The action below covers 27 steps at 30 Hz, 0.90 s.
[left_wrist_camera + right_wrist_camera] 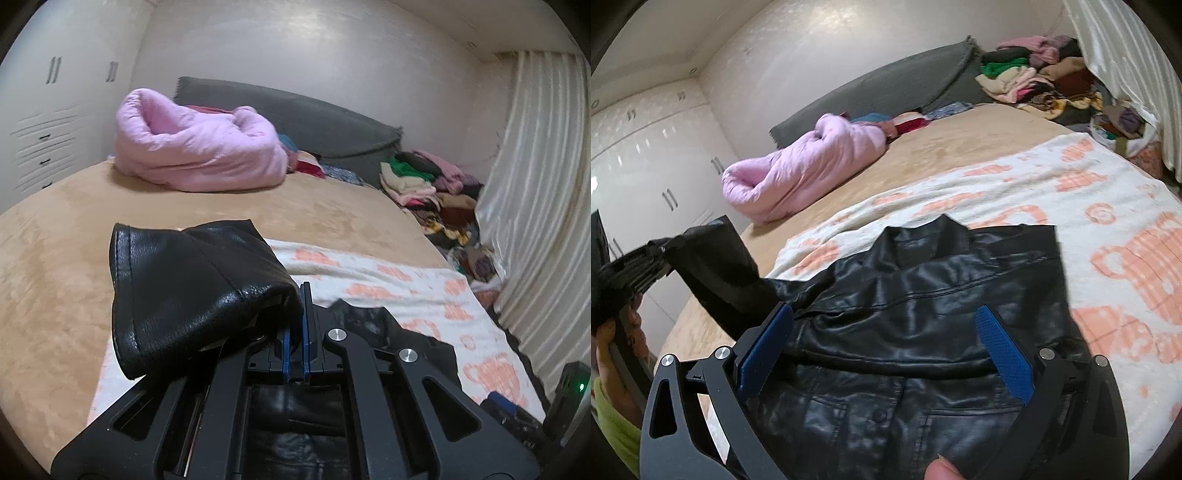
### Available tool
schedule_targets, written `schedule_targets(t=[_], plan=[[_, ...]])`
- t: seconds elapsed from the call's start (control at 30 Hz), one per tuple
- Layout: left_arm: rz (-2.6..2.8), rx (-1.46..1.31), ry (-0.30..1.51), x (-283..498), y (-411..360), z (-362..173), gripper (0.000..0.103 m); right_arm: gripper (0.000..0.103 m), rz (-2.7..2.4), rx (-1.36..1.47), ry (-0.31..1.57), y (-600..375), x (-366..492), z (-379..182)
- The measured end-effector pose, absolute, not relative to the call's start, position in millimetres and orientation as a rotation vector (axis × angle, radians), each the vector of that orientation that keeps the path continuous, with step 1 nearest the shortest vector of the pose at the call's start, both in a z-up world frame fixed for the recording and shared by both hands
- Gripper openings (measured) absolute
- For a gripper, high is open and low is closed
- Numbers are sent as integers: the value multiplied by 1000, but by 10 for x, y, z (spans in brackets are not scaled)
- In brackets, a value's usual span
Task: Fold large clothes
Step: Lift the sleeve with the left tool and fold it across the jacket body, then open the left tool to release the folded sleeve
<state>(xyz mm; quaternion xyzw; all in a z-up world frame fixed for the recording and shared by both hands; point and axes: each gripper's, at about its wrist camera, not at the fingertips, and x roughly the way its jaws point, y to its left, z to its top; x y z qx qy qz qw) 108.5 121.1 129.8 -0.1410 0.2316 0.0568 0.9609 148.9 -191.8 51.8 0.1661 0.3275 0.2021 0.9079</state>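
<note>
Left gripper (pixel 297 314) pinching glossy black leather jacket (pixel 923 332) sleeve, right gripper (pixel 882 328) agape — above.

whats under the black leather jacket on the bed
The black leather jacket lies on a white blanket with orange patterns, itself spread over the tan bedcover. Whatever sits directly beneath the jacket's body is covered.

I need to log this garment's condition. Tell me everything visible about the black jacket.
The black jacket looks like glossy leather, creased, with a collar, seams, a chest pocket and a snap button. It lies spread on the patterned blanket. Its sleeve is lifted, clamped in the left hand-held gripper. The open right hand-held gripper hangs over the body.
</note>
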Motion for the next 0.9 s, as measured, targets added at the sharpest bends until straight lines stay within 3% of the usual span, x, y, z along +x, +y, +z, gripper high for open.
schedule_targets(t=[0.4,0.8,0.87,0.9], plan=[[-40,-149,594,1416,389,967,0,99,324,447,640,-2563,1391,509],[-209,72,806,1631,-530,127,0,99,224,508,642,-3021,1413,389],[-239,119,843,1645,-670,-33,2,99,216,516,649,-3054,1417,351],[-262,138,866,1644,-745,-131,9,99,214,518,654,-3065,1421,333]])
